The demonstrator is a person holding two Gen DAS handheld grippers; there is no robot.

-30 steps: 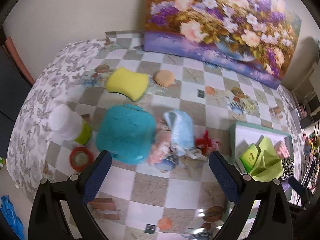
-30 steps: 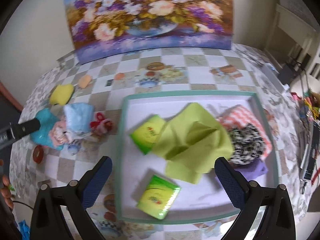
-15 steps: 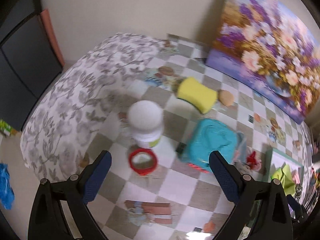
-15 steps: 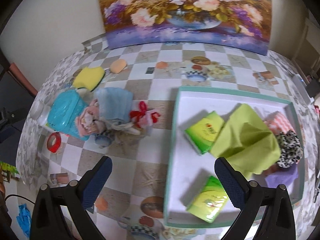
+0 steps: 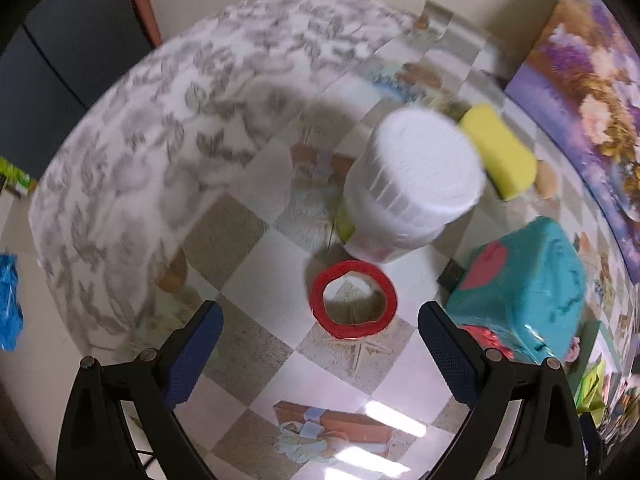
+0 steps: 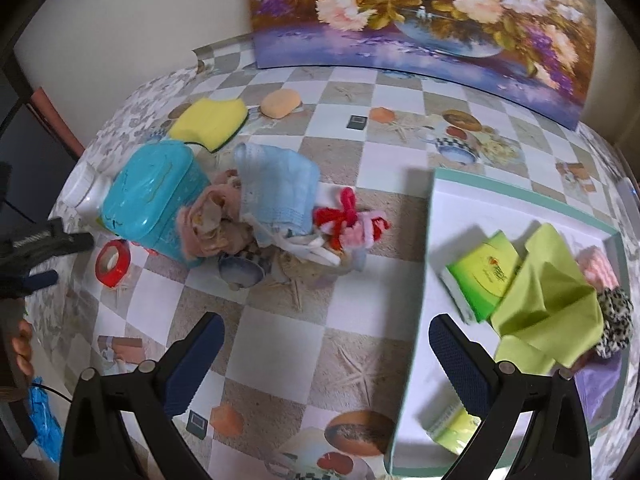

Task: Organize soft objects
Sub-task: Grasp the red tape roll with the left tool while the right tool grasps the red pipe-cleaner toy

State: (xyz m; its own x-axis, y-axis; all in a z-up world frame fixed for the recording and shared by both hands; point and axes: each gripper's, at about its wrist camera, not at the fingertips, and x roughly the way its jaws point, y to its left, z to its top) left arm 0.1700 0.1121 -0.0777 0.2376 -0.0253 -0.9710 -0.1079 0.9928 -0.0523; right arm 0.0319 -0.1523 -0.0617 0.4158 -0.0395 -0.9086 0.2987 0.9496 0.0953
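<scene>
Left tongs (image 5: 320, 344): wide apart, holding nothing, over the red tape ring (image 5: 353, 299).
Right tongs (image 6: 326, 354): wide apart, holding nothing.
Soft pile (image 6: 276, 208): on the desk (image 6: 360, 288), beside the teal box (image 6: 154, 196).
Tray (image 6: 428, 240): holds a green cloth (image 6: 548, 300).

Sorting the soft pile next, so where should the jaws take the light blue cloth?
Grip the raised folded top edge of the light blue cloth, coming from above. It is draped highest on the pile, leaning on the teal box, so that edge is probably freest.
</scene>
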